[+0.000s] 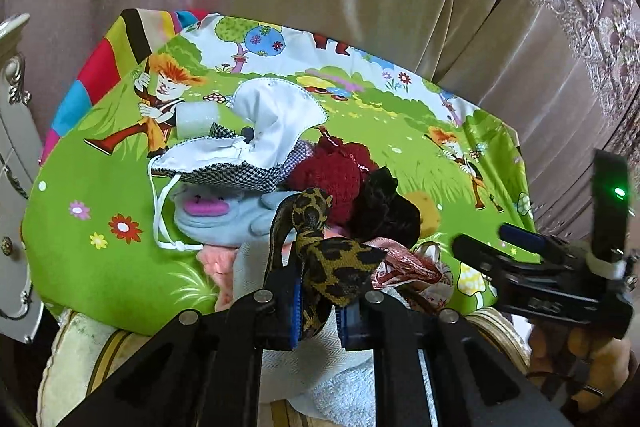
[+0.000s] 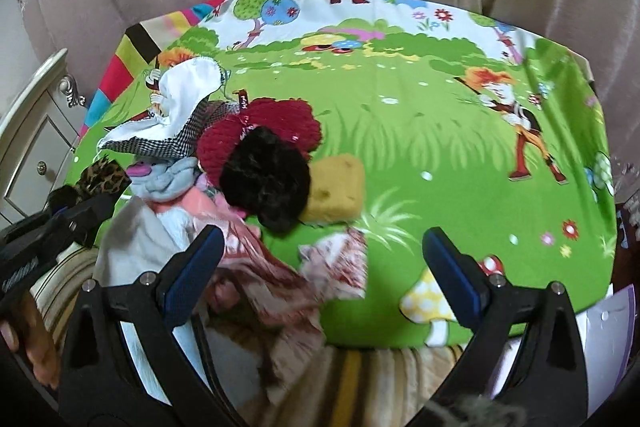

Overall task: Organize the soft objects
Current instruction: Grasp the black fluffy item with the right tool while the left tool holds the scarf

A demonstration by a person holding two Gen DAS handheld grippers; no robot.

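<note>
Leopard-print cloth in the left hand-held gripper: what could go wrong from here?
The leopard-print cloth is pinched near one end, so it may slip out of the left hand-held gripper when lifted. Its far end drapes over the pile by the black furry item, so lifting might drag neighbours along.

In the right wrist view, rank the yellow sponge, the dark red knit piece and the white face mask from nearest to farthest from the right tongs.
From the right tongs:
1. Yellow sponge, just ahead, near centre.
2. Dark red knit piece, farther back, left of centre.
3. White face mask, farthest, far left.
</note>
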